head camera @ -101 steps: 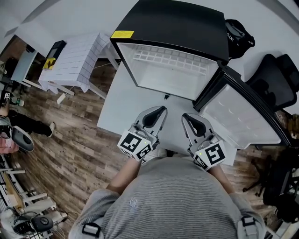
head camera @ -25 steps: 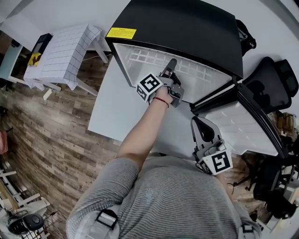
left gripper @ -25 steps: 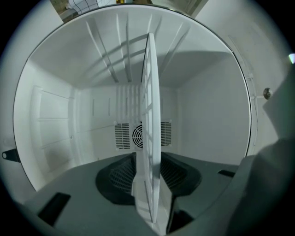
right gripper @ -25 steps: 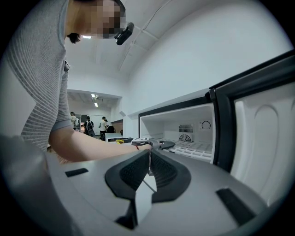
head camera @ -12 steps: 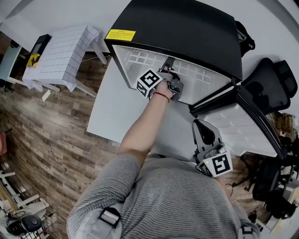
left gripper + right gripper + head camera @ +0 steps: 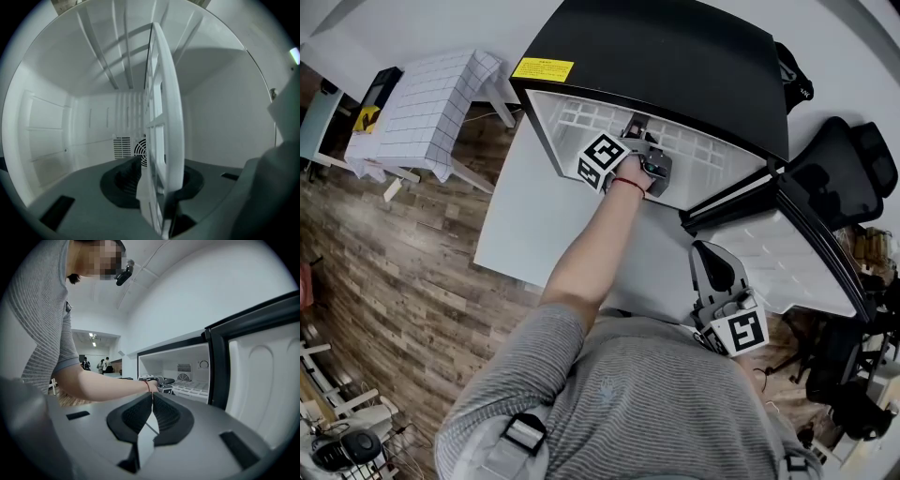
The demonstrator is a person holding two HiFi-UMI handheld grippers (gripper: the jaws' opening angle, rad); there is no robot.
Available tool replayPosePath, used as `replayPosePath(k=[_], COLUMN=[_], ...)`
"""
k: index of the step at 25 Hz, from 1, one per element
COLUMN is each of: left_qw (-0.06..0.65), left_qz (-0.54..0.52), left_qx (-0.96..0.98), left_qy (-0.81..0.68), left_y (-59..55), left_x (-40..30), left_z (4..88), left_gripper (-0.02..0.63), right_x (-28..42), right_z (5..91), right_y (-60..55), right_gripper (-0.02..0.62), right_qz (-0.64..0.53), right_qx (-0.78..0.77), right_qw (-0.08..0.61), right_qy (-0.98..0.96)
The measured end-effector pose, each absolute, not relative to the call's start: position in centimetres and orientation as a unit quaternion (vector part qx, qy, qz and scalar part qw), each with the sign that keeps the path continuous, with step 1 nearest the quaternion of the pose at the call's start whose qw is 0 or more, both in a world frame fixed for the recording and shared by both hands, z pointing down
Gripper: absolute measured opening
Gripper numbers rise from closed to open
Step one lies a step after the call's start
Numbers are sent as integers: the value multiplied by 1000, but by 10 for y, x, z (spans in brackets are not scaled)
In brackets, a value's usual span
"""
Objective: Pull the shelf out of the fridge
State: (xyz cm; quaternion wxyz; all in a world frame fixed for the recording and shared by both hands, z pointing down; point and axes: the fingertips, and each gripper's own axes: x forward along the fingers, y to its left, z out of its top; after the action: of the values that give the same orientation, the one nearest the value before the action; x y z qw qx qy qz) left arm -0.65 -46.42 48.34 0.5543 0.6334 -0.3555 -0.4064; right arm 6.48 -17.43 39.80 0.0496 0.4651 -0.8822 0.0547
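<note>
The black fridge stands open on the white table, its door swung out to the right. A white grid shelf lies inside. My left gripper reaches into the fridge at the shelf's front edge. In the left gripper view the shelf runs edge-on between the two pads, and the left gripper's jaws are closing round that edge. My right gripper hangs back over the table by the door, its pads pressed together with nothing between them.
The fridge sits on a white table over a wooden floor. A small table with a checked cloth stands at the left. A black chair and a black bag are at the right, behind the door.
My left gripper has gone from the table's near side into the fridge and now straddles the shelf's front edge. The right gripper has barely shifted.
</note>
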Motion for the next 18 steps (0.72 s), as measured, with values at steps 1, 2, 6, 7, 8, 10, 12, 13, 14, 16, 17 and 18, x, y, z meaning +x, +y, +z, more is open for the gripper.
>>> replayPosePath(k=[1, 2, 6, 7, 8, 10, 12, 13, 14, 16, 17, 18], left_qw=[553, 552, 551, 551, 551, 551, 552, 553, 555, 558, 559, 560], left_qz=[-406, -406, -408, -411, -414, -419, -422, -423, -424, -427, -428, -429], left_qx=[633, 633, 626, 623, 622, 620, 618, 617, 616, 612, 610, 609], left_qy=[-357, -360, -372, -373, -372, -370, -368, -367, -366, -364, -363, -362], left_y=[-465, -465, -466, -466, -465, -465, -465, -465, -465, -465, -465, -466], left_x=[-7, -7, -7, -7, -7, -8, -8, -8, -8, -9, -9, -9], left_z=[484, 484, 481, 480, 480, 481, 481, 482, 482, 482, 482, 482], left_gripper=[140, 134, 37, 37, 37, 35, 35, 35, 35, 35, 34, 34], right_x=[65, 65, 66, 66, 66, 66, 67, 68, 68, 68, 67, 67], right_z=[398, 398, 398, 398, 398, 399, 399, 399, 399, 398, 398, 397], right_y=[-174, -175, -174, -174, -173, -173, -173, -173, -173, -173, -173, -173], right_gripper=[14, 14, 14, 14, 14, 14, 14, 14, 14, 14, 14, 14], right_qz=[55, 55, 54, 54, 54, 53, 52, 52, 51, 51, 51, 51], right_qx=[465, 465, 464, 465, 465, 466, 468, 469, 470, 470, 470, 470], right_qw=[49, 49, 49, 49, 49, 50, 51, 51, 52, 51, 51, 50], right_qy=[-882, -882, -883, -883, -882, -882, -880, -880, -880, -880, -880, -880])
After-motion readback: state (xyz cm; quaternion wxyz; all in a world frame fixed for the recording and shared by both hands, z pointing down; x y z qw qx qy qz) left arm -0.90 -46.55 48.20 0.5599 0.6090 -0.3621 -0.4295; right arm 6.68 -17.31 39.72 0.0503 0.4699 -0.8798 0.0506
